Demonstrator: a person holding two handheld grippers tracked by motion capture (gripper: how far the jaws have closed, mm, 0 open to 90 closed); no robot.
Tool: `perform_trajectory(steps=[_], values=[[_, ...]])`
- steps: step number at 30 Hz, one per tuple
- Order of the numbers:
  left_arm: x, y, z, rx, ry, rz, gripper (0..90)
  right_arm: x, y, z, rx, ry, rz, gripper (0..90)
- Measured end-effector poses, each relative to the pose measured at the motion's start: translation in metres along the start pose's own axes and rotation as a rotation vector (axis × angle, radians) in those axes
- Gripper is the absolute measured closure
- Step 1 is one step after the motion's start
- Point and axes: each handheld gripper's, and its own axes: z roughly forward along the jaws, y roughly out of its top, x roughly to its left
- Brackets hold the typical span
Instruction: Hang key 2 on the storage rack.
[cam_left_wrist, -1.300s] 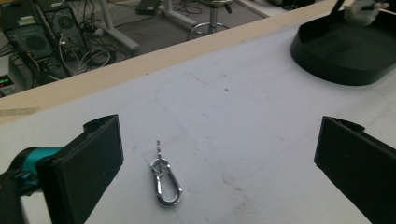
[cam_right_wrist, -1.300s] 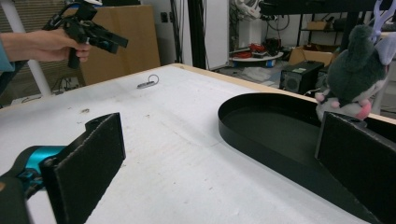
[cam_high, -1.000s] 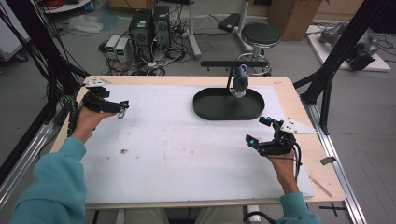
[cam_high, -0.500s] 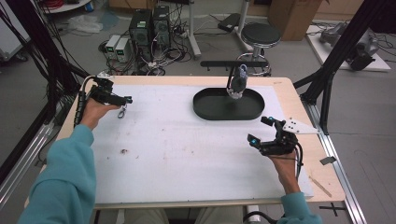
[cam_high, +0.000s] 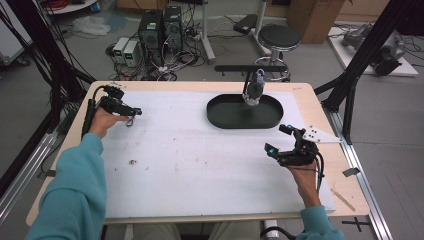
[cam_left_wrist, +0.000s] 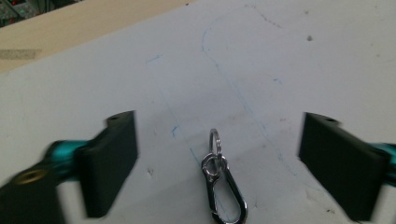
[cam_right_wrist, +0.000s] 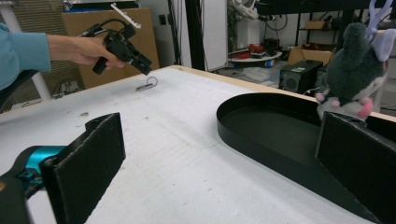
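Observation:
A small metal carabiner (cam_left_wrist: 223, 186) with a key ring lies flat on the white mat (cam_high: 200, 165); it also shows as the clip (cam_high: 131, 120) at the far left of the table and as the clip (cam_right_wrist: 147, 85) in the right gripper view. My left gripper (cam_high: 135, 112) (cam_left_wrist: 219, 135) hovers just over it. Its jaws have just been closing and straddle the clip with a gap on both sides. My right gripper (cam_high: 277, 139) (cam_right_wrist: 219, 135) stands open near the right edge, empty, facing a black oval tray (cam_high: 225, 120) (cam_right_wrist: 243, 135).
A grey plush toy (cam_high: 254, 90) (cam_right_wrist: 355, 70) hangs from a black stand over the tray. A small dark speck (cam_high: 133, 162) lies on the mat at the left. Computers, cables and a stool stand on the floor beyond the far edge.
My left hand has shifted a little to the right and lower, down to the clip, and its jaws look narrower. The right hand has kept still.

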Motion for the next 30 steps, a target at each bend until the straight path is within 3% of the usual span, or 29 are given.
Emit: perform_trajectory(steps=[6, 14, 20, 30], values=[[-0.0003, -0.0010, 0.0036, 0.032, 0.000, -0.013, 25.1, 0.0003, 0.0003, -0.0009, 0.001, -0.001, 0.002, 0.6], [0.0001, -0.0012, 0.0044, 0.066, 0.008, -0.065, 47.9, 0.0004, -0.0002, 0.0009, -0.001, 0.006, -0.001, 0.6], [-0.0015, -0.0007, 0.0054, 0.079, 0.029, -0.070, 55.4, 0.0006, -0.0003, 0.0013, -0.002, 0.007, 0.003, 0.6], [-0.0030, -0.0014, 0.0088, 0.102, 0.025, -0.069, 66.6, -0.0002, -0.0001, 0.0006, -0.005, 0.006, 0.000, 0.7]])
